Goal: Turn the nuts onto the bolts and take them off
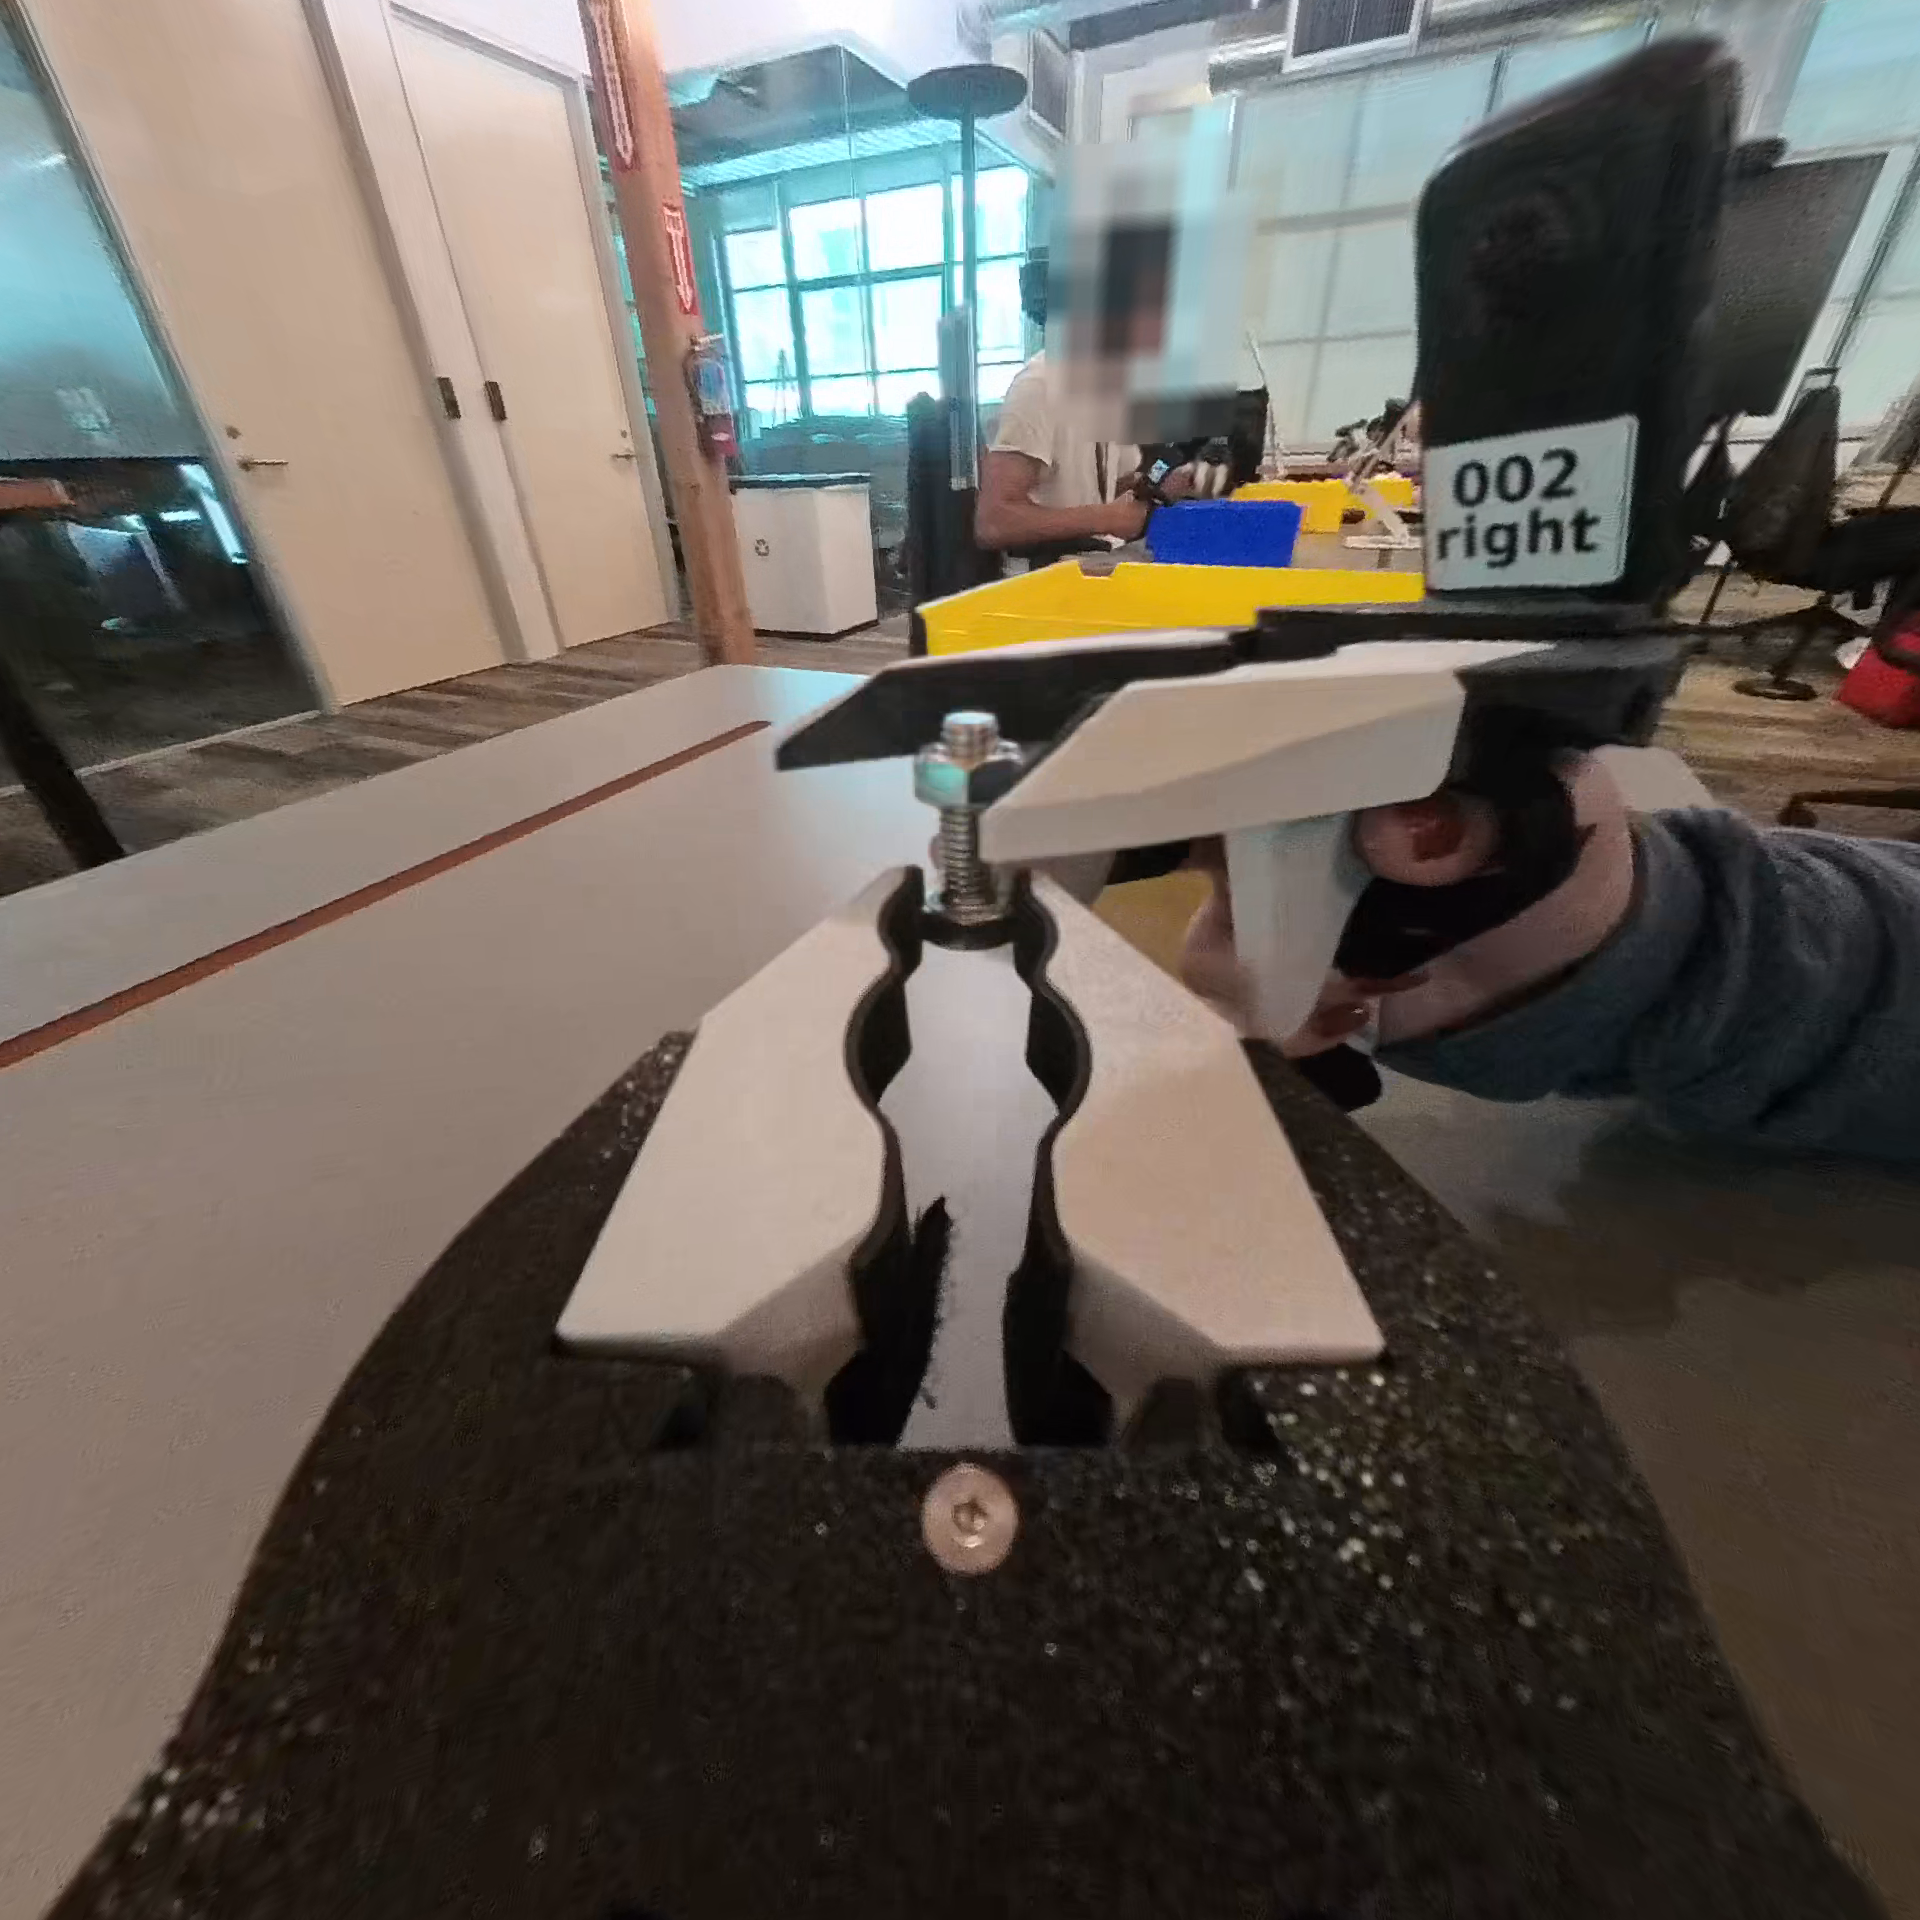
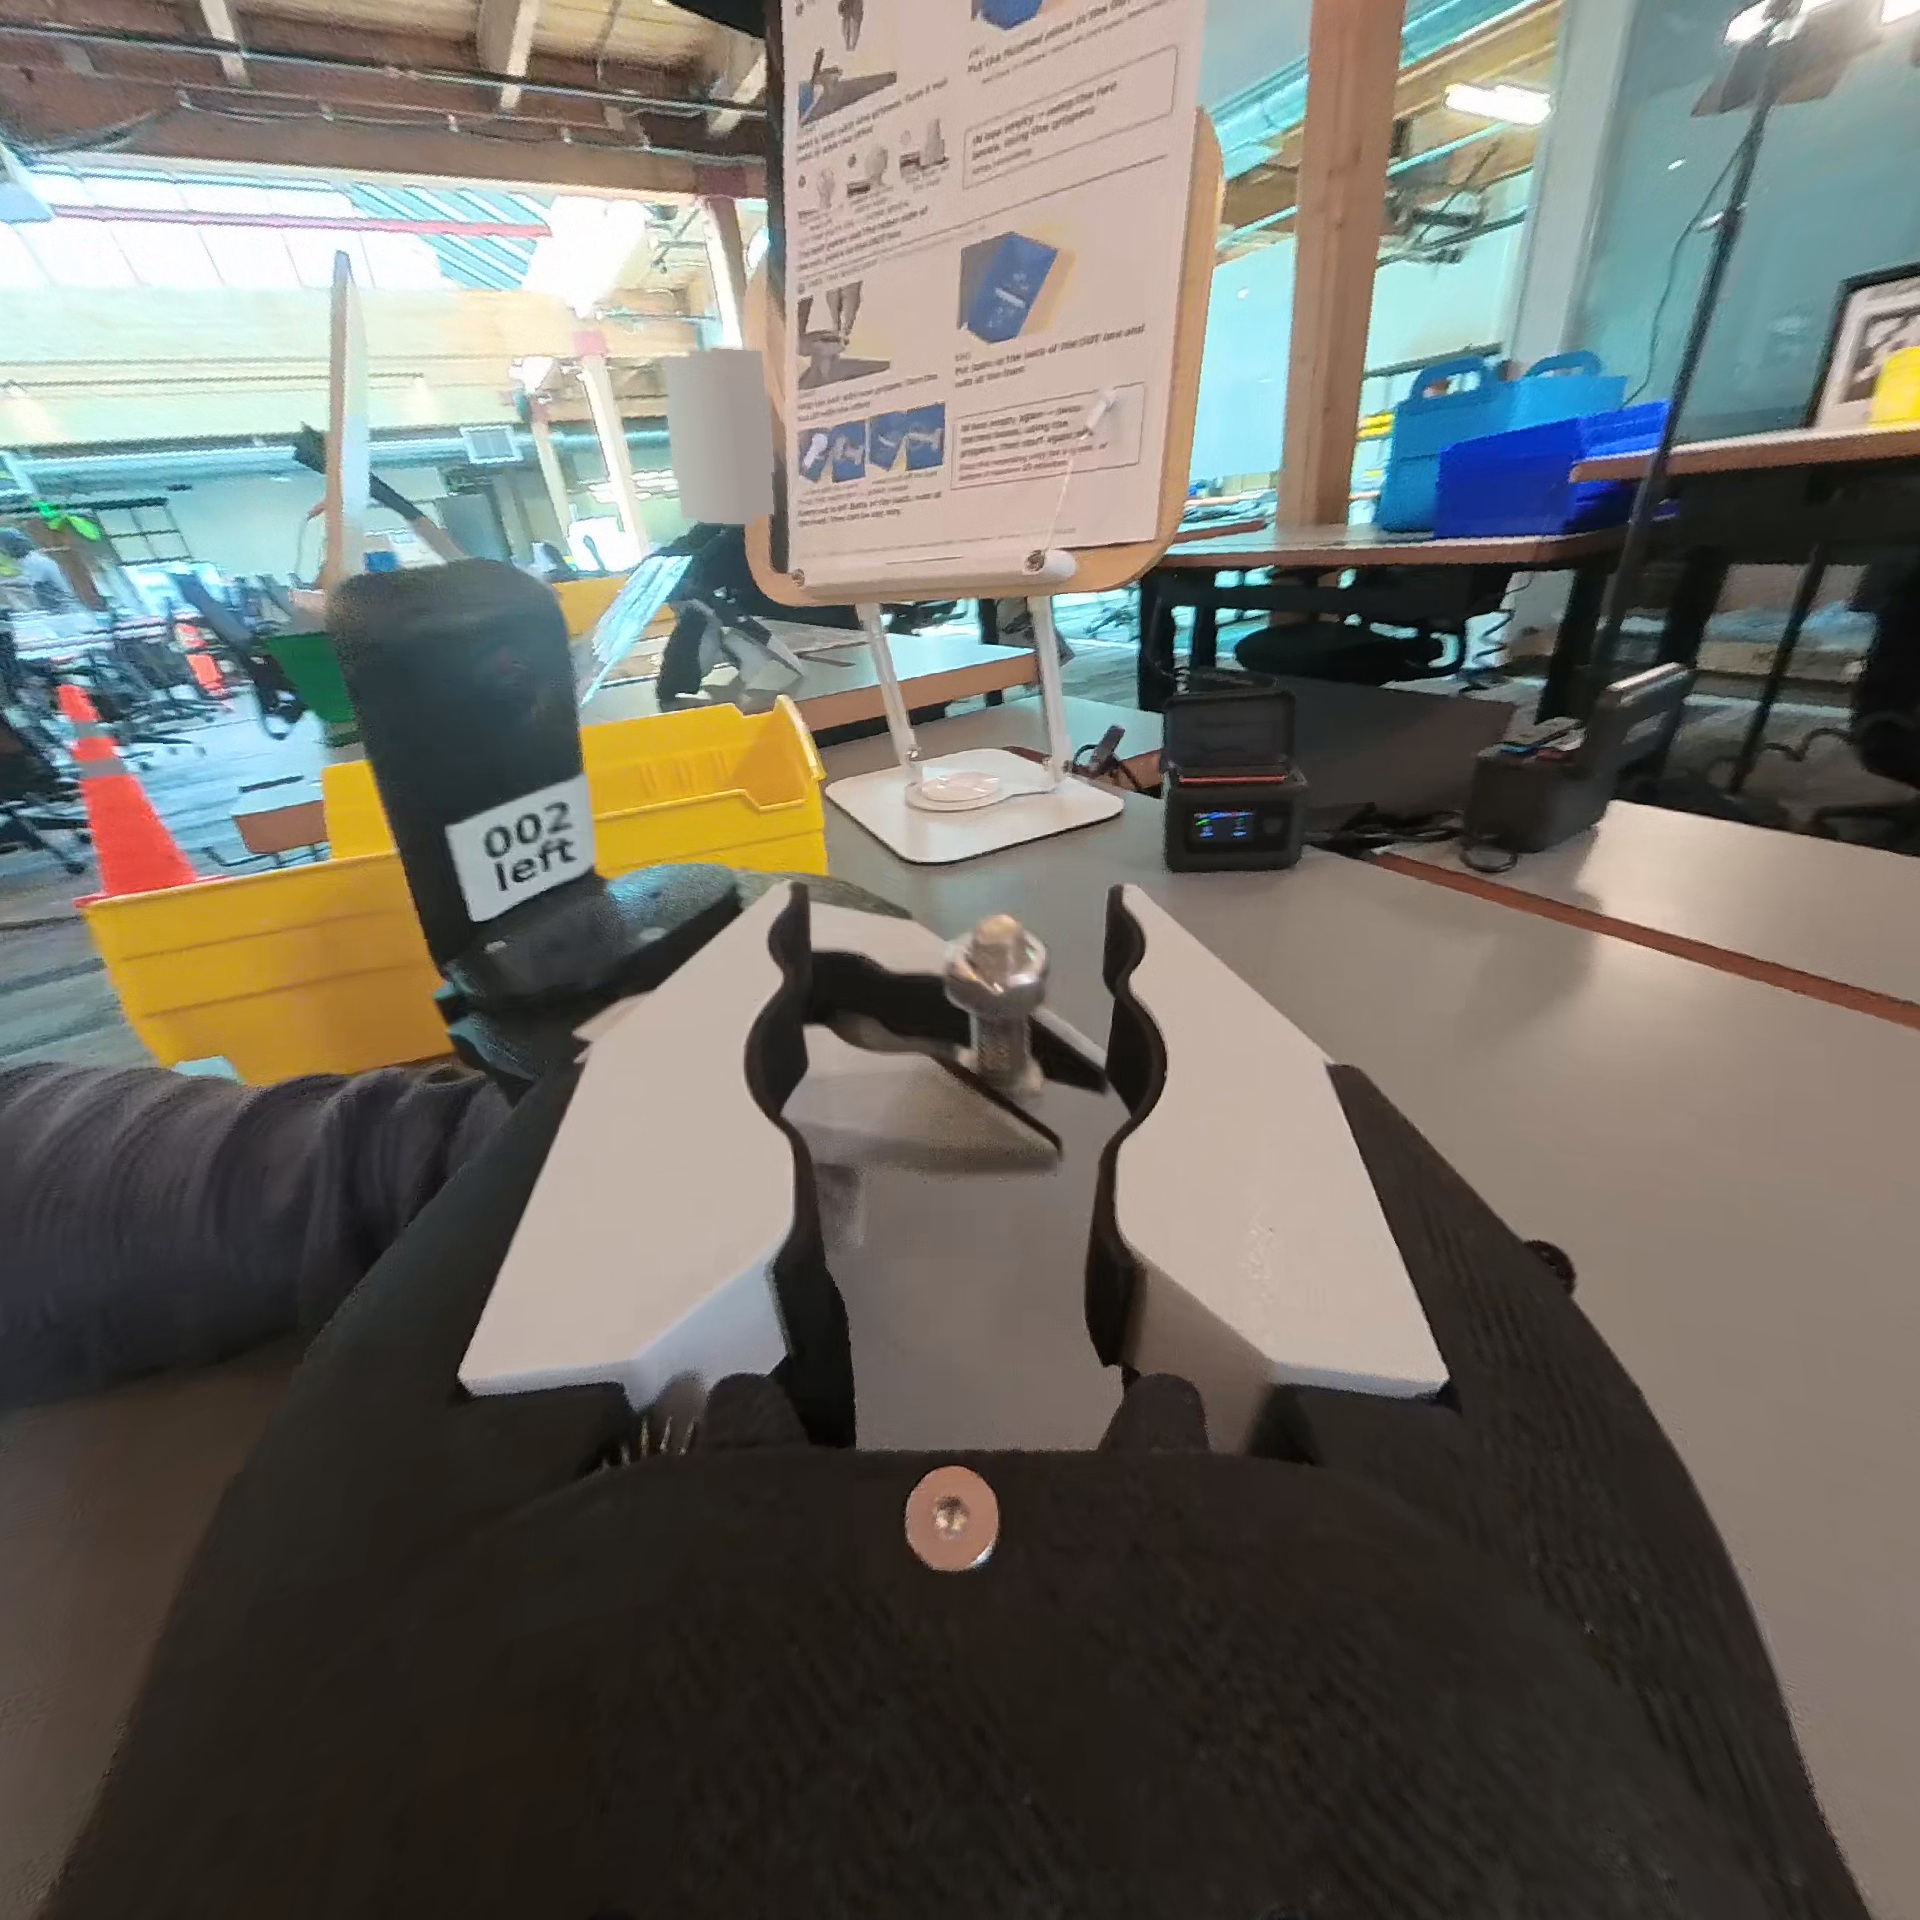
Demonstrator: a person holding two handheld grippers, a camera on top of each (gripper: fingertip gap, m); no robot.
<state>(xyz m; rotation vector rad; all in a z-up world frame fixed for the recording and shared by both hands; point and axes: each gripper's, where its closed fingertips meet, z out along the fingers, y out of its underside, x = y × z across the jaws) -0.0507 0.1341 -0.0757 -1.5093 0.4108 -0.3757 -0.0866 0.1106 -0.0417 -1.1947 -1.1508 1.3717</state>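
Observation:
A steel bolt [image 1: 961, 868] stands upright over the grey table [image 1: 312, 1195] with a hex nut [image 1: 958, 774] near its top. My left gripper [image 1: 968, 906] is shut on the bolt's base. My right gripper [image 2: 956, 935] is open, and its fingers straddle the nut [image 2: 994, 961] with a gap on both sides. In the left wrist view its white finger [image 1: 1226, 758] is in front of the nut and its black finger behind it. In the right wrist view the bolt's shank [image 2: 997, 1044] rises from the left gripper's fingers [image 2: 914, 1122].
Yellow bins [image 2: 675, 790] stand behind the left gripper and show in the left wrist view [image 1: 1143, 608]. A white stand with an instruction sheet [image 2: 977, 800] and a small black device [image 2: 1231, 805] sit farther back. A person [image 1: 1049, 468] works at another table by a blue bin [image 1: 1226, 530]. Across from one pair of fingers to the other is roughly 5 cm.

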